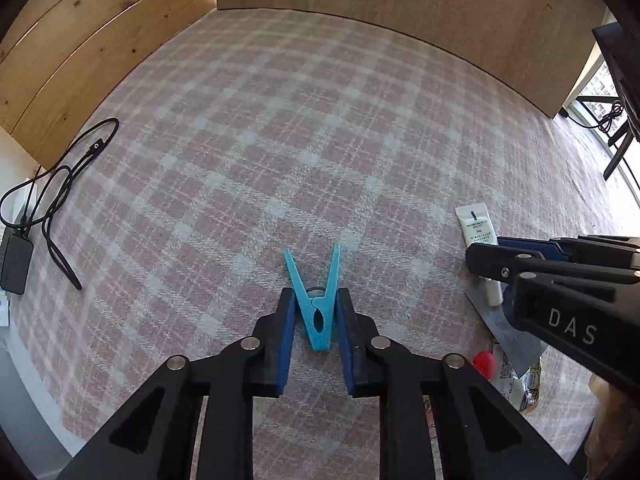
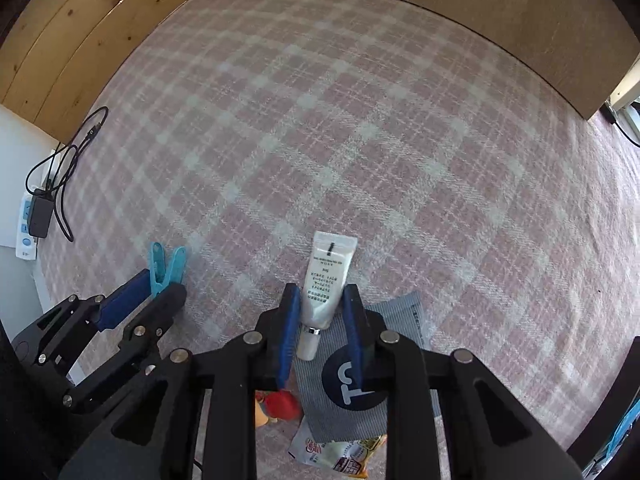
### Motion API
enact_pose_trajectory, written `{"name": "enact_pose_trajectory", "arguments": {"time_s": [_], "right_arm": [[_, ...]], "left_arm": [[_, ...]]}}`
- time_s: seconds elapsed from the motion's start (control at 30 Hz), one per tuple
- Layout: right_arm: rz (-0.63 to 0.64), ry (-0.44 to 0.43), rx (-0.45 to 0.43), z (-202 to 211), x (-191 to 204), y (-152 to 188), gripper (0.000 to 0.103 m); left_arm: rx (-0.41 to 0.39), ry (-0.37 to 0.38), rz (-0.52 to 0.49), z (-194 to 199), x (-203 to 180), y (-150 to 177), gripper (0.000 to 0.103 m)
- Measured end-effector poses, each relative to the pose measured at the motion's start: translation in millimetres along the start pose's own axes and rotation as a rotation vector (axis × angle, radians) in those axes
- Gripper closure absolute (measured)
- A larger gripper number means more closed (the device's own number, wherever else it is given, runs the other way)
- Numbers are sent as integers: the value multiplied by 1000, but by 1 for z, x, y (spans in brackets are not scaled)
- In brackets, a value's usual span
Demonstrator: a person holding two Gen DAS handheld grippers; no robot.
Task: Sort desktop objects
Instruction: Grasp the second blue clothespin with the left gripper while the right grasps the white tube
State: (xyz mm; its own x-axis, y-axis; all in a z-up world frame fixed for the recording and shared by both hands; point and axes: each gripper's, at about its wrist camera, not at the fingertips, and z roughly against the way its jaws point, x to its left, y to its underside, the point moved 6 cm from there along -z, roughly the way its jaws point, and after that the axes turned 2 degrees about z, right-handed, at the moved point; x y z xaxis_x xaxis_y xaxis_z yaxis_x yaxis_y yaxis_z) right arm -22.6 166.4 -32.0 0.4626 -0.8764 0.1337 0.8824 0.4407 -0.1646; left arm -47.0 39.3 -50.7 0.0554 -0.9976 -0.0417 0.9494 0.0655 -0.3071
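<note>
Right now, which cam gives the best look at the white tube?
Right wrist view. The white tube sits centred between the right gripper jaws, label and cap both visible, its cap end lying over a grey packet. In the left wrist view it is off at the right edge, mostly hidden behind the right gripper.

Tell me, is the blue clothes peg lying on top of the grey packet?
No, the clothes peg lies on the checked cloth, well apart from the grey packet.

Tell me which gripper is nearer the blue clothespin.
Left. The left gripper has the blue clothespin between its pads; the right gripper is off to the side, closed around the white tube.
</note>
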Motion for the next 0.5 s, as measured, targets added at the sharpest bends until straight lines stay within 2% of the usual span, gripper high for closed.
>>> {"name": "enact_pose_trajectory", "arguments": {"time_s": [0.13, 0.23, 0.37, 0.5], "right_arm": [[-33, -37, -12, 5, -3, 0, 88], [-52, -67, -56, 21, -4, -1, 88], [-69, -113, -128, 58, -8, 4, 88], [-109, -152, -195, 96, -24, 23, 88]], "left_arm": [[7, -18, 29, 1, 16, 2, 85], [5, 13, 50, 10, 21, 4, 85], [-36, 66, 62, 41, 21, 6, 85], [-84, 106, 33, 77, 7, 10, 85]]}}
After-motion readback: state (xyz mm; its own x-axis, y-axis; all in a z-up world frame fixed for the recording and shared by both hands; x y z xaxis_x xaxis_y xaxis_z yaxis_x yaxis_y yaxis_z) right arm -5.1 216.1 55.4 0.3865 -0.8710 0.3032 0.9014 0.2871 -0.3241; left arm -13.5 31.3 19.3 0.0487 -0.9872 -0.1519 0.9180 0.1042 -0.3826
